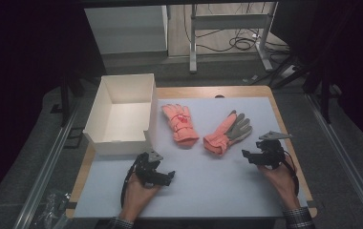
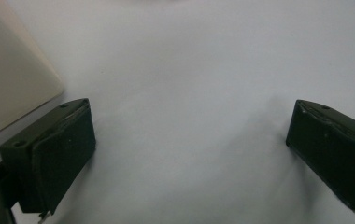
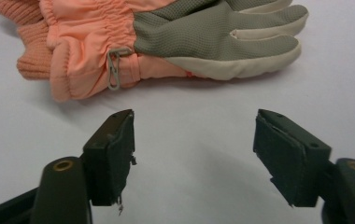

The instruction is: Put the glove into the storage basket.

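Observation:
Two orange gloves lie on the white mat. One glove (image 1: 180, 122) rests back up beside the box; the other glove (image 1: 227, 132) lies palm up with a grey palm (image 3: 189, 32), a short way ahead of my right gripper (image 3: 193, 156). That gripper (image 1: 247, 155) stands open with bare mat between its jaws. My left gripper (image 1: 171, 177) sits near the front left of the mat, its jaws spread wide over bare mat (image 2: 189, 140), open and holding nothing.
An open white cardboard box (image 1: 121, 114) stands at the mat's left edge, its corner (image 2: 12, 79) close to the left gripper. The wooden table edge (image 1: 284, 124) frames the mat. Beyond the table are a white cabinet, desk legs and cables on the floor.

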Demonstrator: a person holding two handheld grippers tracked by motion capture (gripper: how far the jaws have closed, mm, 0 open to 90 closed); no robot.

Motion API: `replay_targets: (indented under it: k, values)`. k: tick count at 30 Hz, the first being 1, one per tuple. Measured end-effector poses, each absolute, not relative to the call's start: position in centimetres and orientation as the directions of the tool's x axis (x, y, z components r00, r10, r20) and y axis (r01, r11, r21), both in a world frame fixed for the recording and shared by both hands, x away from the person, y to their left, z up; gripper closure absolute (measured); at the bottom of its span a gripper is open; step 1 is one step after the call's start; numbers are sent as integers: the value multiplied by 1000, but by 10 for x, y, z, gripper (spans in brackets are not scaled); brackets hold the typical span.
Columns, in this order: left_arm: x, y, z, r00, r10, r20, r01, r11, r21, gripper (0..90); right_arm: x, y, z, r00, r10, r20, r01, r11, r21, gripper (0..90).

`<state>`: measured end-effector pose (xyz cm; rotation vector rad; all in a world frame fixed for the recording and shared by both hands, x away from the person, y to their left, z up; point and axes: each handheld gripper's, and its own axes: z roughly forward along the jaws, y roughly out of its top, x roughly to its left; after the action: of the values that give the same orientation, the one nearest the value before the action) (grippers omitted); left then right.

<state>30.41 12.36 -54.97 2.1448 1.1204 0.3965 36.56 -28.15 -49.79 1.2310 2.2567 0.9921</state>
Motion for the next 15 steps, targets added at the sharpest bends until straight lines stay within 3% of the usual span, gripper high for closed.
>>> replay_targets:
  k: [15]
  values:
    - [304, 123, -550, 582, 812, -42, 605, -398, 689, 13, 387, -265, -494, -536, 843, 38, 581, 336, 741, 331]
